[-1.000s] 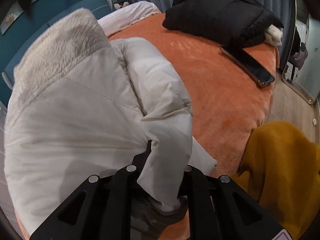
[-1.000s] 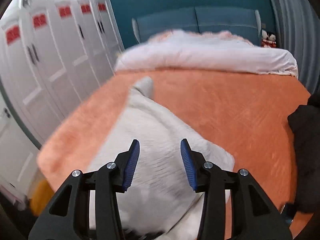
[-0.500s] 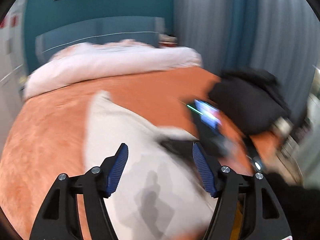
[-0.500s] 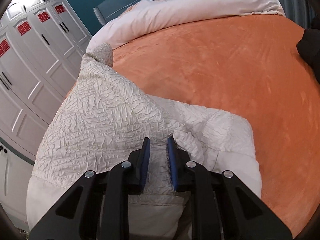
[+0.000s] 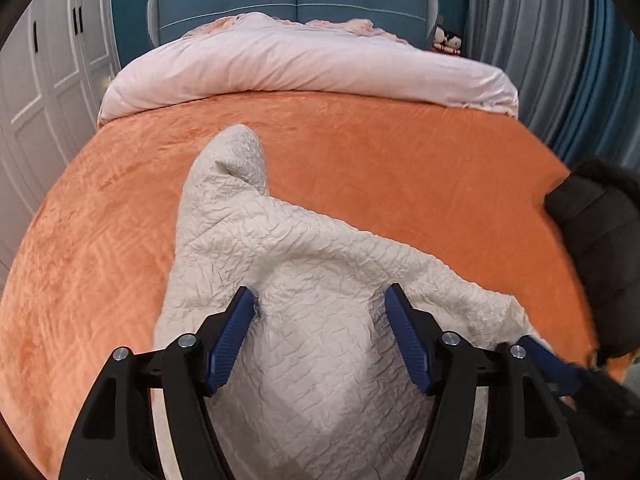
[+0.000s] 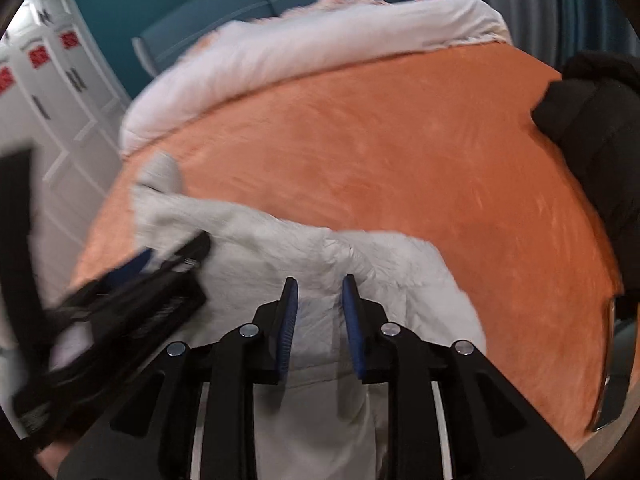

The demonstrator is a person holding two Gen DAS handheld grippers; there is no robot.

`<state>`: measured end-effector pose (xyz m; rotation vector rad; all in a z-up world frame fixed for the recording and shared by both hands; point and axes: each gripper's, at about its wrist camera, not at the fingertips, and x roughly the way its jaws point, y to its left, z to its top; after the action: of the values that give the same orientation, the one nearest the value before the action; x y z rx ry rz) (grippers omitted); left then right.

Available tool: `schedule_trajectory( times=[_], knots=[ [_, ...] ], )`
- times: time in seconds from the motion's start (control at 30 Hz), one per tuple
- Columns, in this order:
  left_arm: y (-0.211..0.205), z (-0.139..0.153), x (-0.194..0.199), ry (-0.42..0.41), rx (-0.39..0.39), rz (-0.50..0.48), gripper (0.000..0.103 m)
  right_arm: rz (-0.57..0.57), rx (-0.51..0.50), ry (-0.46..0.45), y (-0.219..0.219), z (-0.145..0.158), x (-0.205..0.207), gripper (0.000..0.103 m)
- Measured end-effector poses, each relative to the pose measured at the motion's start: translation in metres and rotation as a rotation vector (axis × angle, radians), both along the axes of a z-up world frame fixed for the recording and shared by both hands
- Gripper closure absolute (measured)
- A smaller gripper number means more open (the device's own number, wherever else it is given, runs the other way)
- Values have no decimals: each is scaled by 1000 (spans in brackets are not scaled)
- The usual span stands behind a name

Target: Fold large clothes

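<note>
A cream quilted jacket (image 5: 304,272) lies folded on the orange bedspread (image 5: 400,168) at the bed's near edge. My left gripper (image 5: 320,316) is open, its blue pads spread wide just above the jacket, holding nothing. In the right wrist view the jacket (image 6: 280,248) is blurred. My right gripper (image 6: 318,288) hovers over the jacket's near part with its pads a narrow gap apart and no cloth between them. The left gripper (image 6: 168,260) shows as a dark blur at the left.
A black puffer jacket (image 5: 600,256) lies at the bed's right edge, also in the right wrist view (image 6: 600,132). A pale duvet (image 5: 304,64) lies across the head of the bed before a teal headboard. White wardrobes (image 5: 44,80) stand left, curtains right.
My left gripper let go of the jacket, opened wide and swung to face the headboard. My right gripper closed nearly shut over the jacket, then opened slightly. The jacket now lies flatter.
</note>
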<state>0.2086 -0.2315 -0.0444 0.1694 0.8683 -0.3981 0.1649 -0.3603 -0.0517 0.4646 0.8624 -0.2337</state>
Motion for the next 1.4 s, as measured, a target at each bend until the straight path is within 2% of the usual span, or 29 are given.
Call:
schedule_trajectory(
  times=[0.1, 0.23, 0.4, 0.8, 1.17, 1.4],
  knots=[
    [-5, -21, 0, -6, 17, 11, 33, 2, -8, -51, 1, -30, 0, 82],
    [-9, -39, 2, -32, 36, 16, 29, 13, 25, -79, -4, -50, 1, 82],
    [-17, -59, 7, -56, 80, 31, 25, 21, 1, -86, -5, -66, 6, 82],
    [-25, -83, 15, -75, 82, 49, 22, 11, 23, -115, -9, -90, 10, 82],
    [-27, -91, 14, -90, 84, 56, 21, 0, 16, -136, -6, -99, 10, 82],
    [-34, -94, 15, -101, 113, 61, 20, -11, 12, -152, -3, -102, 10, 82]
  ],
)
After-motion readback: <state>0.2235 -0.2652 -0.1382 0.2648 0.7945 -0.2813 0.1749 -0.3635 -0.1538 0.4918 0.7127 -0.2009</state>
